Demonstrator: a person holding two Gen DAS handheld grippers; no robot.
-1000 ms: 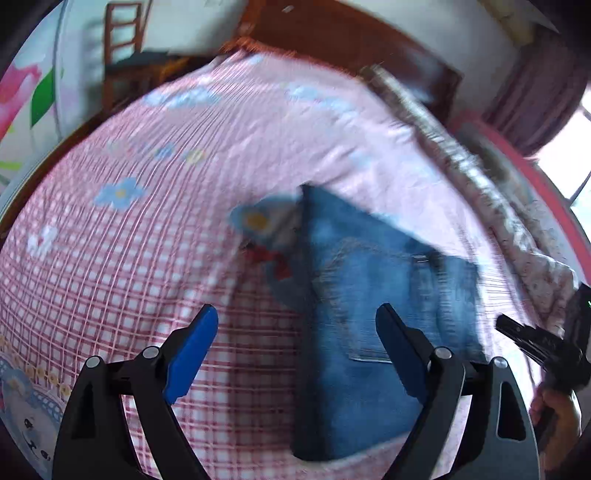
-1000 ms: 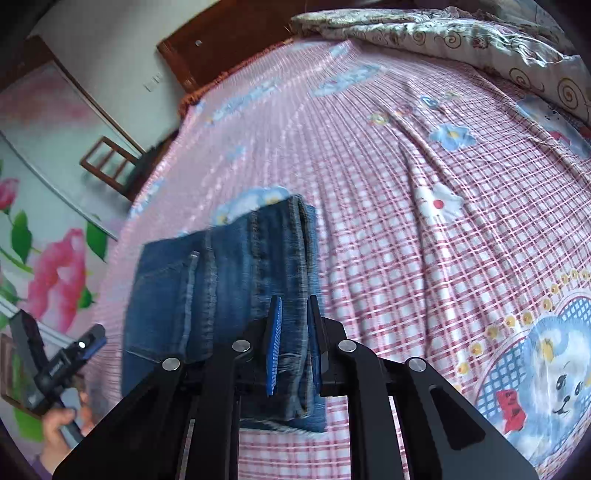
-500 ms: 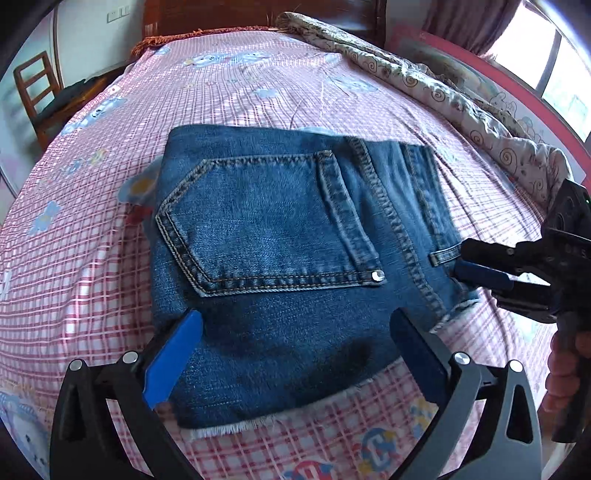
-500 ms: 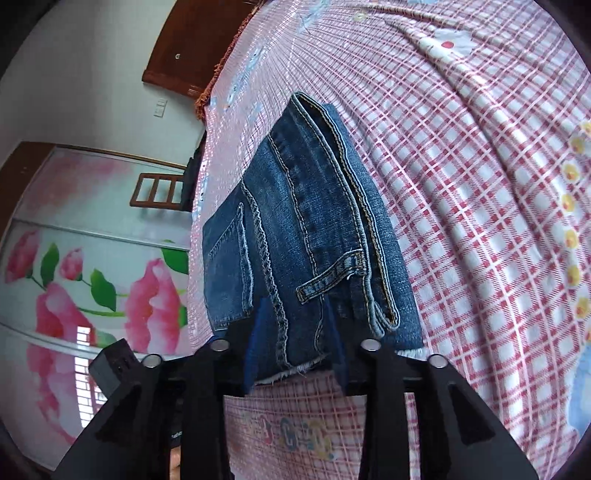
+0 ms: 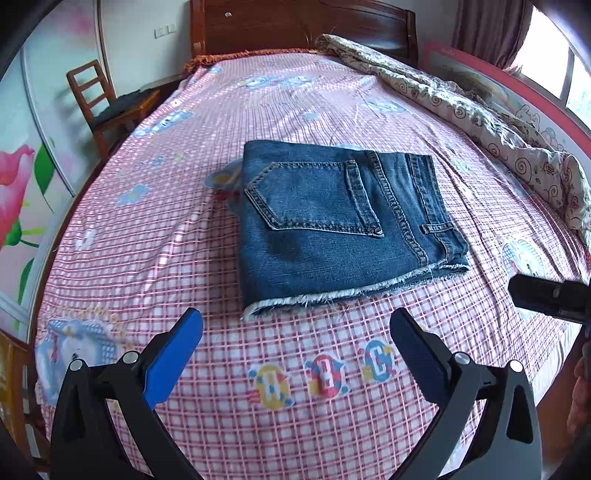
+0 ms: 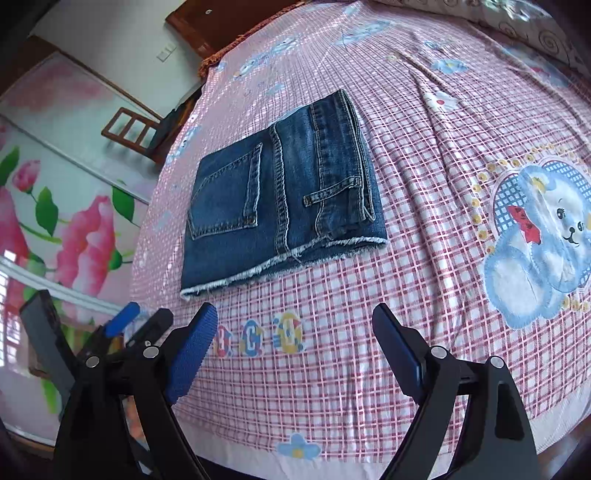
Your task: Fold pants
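Observation:
The blue denim pants (image 5: 340, 221) lie folded in a flat rectangle on the pink checked bed sheet (image 5: 184, 258), back pocket up and frayed hem nearest me. They also show in the right wrist view (image 6: 280, 199). My left gripper (image 5: 295, 328) is open and empty, held above the sheet just in front of the hem. My right gripper (image 6: 293, 325) is open and empty, also short of the hem. The right gripper's body shows at the right edge of the left wrist view (image 5: 546, 295). The left gripper shows at the lower left of the right wrist view (image 6: 122, 321).
A rolled floral quilt (image 5: 480, 122) lies along the bed's right side. A wooden headboard (image 5: 295, 26) stands at the far end. A wooden chair (image 5: 107, 103) stands left of the bed by a flower-painted wardrobe (image 6: 55, 206).
The right gripper let go of the pants' waistband edge and opened. Both grippers pulled back toward the foot of the bed, leaving the folded pants lying flat.

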